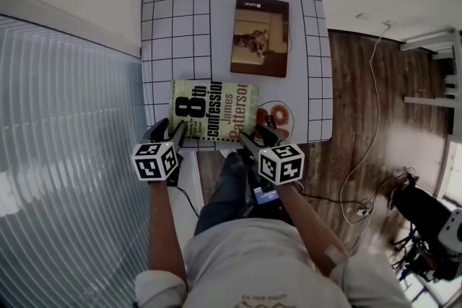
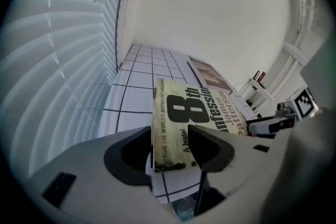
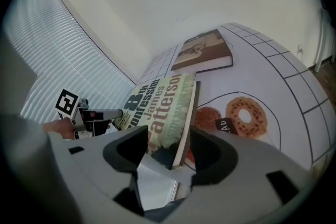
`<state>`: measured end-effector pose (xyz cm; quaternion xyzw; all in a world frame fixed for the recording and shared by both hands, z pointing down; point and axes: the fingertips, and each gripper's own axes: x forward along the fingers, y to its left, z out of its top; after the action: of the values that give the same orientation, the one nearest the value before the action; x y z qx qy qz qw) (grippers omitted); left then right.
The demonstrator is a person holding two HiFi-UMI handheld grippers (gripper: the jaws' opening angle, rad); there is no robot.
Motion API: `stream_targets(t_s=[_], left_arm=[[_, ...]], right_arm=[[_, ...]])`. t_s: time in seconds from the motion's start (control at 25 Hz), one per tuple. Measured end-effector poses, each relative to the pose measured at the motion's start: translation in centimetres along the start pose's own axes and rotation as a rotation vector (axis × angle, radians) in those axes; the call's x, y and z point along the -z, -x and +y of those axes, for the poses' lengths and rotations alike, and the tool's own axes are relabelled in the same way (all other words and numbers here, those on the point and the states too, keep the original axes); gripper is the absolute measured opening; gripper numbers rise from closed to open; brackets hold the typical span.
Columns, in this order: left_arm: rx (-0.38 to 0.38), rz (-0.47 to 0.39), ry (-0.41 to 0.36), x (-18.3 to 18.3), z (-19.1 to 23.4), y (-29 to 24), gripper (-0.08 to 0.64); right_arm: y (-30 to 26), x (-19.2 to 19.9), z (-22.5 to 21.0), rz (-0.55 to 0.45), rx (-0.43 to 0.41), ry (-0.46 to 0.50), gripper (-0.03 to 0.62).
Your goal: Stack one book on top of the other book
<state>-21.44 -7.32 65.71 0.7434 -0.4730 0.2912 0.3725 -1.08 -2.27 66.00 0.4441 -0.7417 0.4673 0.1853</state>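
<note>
**Head view: tongs open at the corners of "8th Confession"**

The green book [image 1: 214,109] lay at the table's [image 1: 173,25] near edge. One near corner sat inside my left gripper [image 1: 167,130], the other inside my right gripper [image 1: 256,133]; both jaws were parted, neither pressing. Closing evenly looked wise before lifting toward the brown book [image 1: 260,36] farther back. The cover read "James Patterson."

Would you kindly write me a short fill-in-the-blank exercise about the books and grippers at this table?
1. The 8th Confession book carries the author's name James ____.
2. The left gripper and the right gripper each have ____ jaws around a near corner of that book.
3. The brown book lies ____ from the person than the other book.
4. The picture printed on the table beside the near book shows a ____.
Missing words: Patterson; open; farther; doughnut.
</note>
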Motion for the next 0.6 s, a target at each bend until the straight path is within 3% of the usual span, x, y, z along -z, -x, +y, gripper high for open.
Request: stream_targets(t_s=[0.2,0.36,0.6], left_arm=[[0.015,0.007,0.028,0.12,-0.09,-0.15,0.213],[0.026,0.021,0.011,0.12,-0.17,-0.3,0.213],[0.049,0.058,0.034,0.18,-0.11,-0.23,0.213]], right_arm=[[-0.6,0.39,0.46,0.023,-0.011,-0.009,0.245],[-1.05,0.97,0.49,0.046,0.034,0.06,0.244],[-0.77,0.84,0.33,0.068,0.009,0.021,0.212]])
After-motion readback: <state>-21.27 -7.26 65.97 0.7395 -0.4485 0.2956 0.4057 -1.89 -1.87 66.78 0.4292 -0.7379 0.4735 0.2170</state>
